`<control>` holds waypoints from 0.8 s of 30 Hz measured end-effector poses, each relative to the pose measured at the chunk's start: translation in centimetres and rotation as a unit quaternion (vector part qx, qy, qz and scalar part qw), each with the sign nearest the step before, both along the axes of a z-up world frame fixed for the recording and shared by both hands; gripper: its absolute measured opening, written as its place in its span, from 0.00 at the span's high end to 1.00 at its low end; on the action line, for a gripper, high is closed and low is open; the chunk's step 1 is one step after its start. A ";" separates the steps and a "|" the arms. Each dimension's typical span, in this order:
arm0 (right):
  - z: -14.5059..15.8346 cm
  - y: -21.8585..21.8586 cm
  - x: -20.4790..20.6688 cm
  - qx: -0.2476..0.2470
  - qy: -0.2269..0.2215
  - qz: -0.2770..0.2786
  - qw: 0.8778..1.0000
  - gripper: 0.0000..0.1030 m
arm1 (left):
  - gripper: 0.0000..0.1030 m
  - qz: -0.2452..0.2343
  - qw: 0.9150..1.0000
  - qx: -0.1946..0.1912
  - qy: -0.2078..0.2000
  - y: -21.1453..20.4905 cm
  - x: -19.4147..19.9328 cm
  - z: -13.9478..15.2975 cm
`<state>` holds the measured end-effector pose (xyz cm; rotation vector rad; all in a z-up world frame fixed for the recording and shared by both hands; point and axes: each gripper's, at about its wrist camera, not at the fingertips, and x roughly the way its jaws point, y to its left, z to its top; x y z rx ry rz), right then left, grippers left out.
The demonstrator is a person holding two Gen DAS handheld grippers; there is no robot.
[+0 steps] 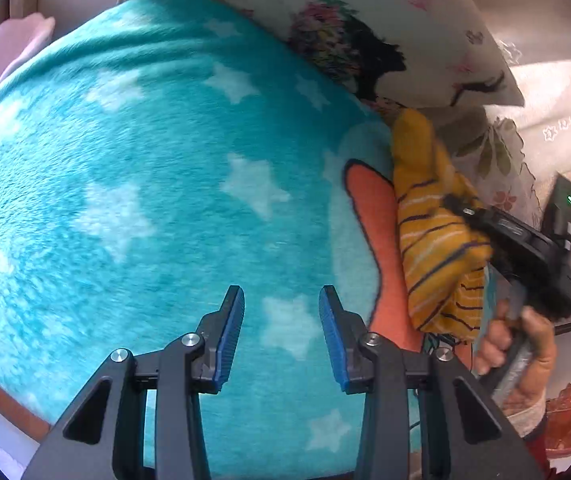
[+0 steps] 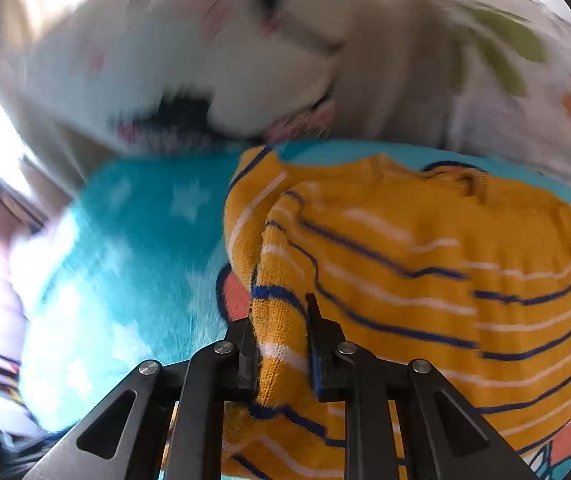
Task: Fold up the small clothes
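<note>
The mustard-yellow knitted sweater with navy and white stripes (image 2: pixel 425 264) lies at centre right of the right wrist view on a turquoise fleece blanket with white stars (image 1: pixel 145 184). The right tool (image 2: pixel 281 320) is clamped on a sleeve; the left tool (image 1: pixel 281 300) hangs apart, empty. It looks soft, light and floppy; cuffs and hems seem the best holds.

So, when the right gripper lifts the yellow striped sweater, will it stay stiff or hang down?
Probably floppy: the yellow striped sweater is soft knit, already bunched where the right gripper pinches it. It looks light, and may cling to the fleecy blanket.
</note>
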<state>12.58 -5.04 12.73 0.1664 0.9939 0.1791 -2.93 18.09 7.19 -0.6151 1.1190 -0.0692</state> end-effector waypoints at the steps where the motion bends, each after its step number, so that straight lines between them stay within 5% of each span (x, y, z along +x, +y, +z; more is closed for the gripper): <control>1: 1.0 -2.7 -0.4 0.022 -0.006 -0.011 1.000 0.83 | 0.62 0.000 1.000 0.003 -0.004 -0.9 -0.2 0.5; 6: 2.7 -14.7 -2.1 0.074 -0.019 -0.073 0.994 0.83 | 0.59 -0.008 1.000 0.022 -0.015 -6.1 0.4 1.9; 11: 0.0 -25.6 -4.1 0.116 0.008 -0.143 0.983 0.84 | 0.59 -0.030 0.999 0.029 -0.010 -11.7 1.3 1.9; 17: -3.3 -29.8 -5.2 0.140 0.028 -0.152 0.978 0.85 | 0.59 -0.071 0.996 0.049 -0.009 -17.7 2.7 2.0; 24: -3.6 -31.6 -6.4 0.093 0.026 -0.146 0.985 0.95 | 0.57 -0.103 0.992 0.070 -0.016 -22.0 4.7 2.0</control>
